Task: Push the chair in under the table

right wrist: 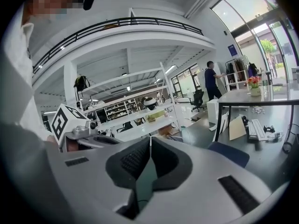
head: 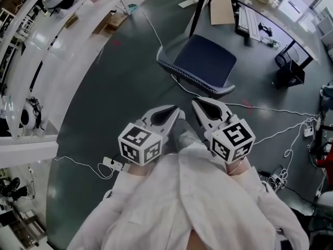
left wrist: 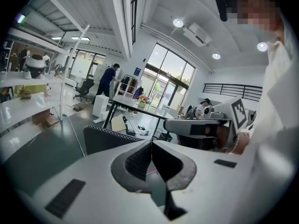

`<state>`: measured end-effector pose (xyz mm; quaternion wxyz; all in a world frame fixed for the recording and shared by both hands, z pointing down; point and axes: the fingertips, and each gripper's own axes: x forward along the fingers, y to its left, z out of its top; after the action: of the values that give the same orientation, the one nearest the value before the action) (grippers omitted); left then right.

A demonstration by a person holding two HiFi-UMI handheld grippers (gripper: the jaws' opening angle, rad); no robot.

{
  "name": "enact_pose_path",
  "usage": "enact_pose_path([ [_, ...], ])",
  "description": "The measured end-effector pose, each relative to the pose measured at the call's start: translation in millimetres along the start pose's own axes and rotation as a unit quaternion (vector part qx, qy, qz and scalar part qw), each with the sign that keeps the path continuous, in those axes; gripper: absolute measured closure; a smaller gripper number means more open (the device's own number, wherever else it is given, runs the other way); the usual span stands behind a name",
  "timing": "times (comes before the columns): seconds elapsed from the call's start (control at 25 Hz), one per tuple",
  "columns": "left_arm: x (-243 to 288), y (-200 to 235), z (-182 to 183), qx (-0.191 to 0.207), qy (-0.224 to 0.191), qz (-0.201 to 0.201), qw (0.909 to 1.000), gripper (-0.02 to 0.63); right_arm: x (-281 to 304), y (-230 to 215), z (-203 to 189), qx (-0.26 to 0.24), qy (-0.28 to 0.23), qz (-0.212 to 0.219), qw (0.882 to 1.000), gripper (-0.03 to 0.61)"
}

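Note:
The chair [head: 204, 61] has a dark blue seat and a stitched backrest [head: 193, 79]; it stands on the dark floor, pulled out from the table [head: 291, 27] at the upper right. Both grippers are held side by side just short of the backrest, not touching it. My left gripper [head: 176, 111] is shut and empty, and so is my right gripper [head: 195, 104]. In the left gripper view the backrest [left wrist: 105, 139] rises just beyond the shut jaws [left wrist: 151, 146]. The right gripper view shows the seat [right wrist: 230, 154] right of its shut jaws [right wrist: 150, 141].
White cables [head: 270, 111] run across the floor by the chair, with a power strip [head: 110, 163] at my left. White shelving [head: 31, 61] lines the left side. A keyboard [head: 250, 22] and a cardboard sheet [head: 222, 10] lie under the table. A person [left wrist: 107, 80] stands far off.

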<state>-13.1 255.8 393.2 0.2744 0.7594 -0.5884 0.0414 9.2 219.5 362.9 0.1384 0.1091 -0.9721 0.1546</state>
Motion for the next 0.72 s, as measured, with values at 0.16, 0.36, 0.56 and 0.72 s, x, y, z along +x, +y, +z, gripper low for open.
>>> enact_pose_path([
  [0.16,13.7,26.6,14.6,-0.002,-0.005,0.004,1.0,0.598,24.1,-15.3,9.5,-0.004,-0.001,0.002,1.0,0.546],
  [0.36,34.5,59.4,43.7,0.017,0.005,-0.003,0.9998,0.598,48.5,-54.7,28.8,0.012,-0.008,-0.029,0.999,0.546],
  [0.56,52.9,86.0,70.8,0.021,0.003,-0.01,0.9997,0.598,62.7,-98.1,44.7,0.029,-0.017,-0.069,0.997,0.545],
  [0.72,71.3,105.2,89.6,0.036,0.01,-0.024,0.999,0.598,81.6,-119.0,59.2,0.03,-0.02,-0.076,0.996,0.546],
])
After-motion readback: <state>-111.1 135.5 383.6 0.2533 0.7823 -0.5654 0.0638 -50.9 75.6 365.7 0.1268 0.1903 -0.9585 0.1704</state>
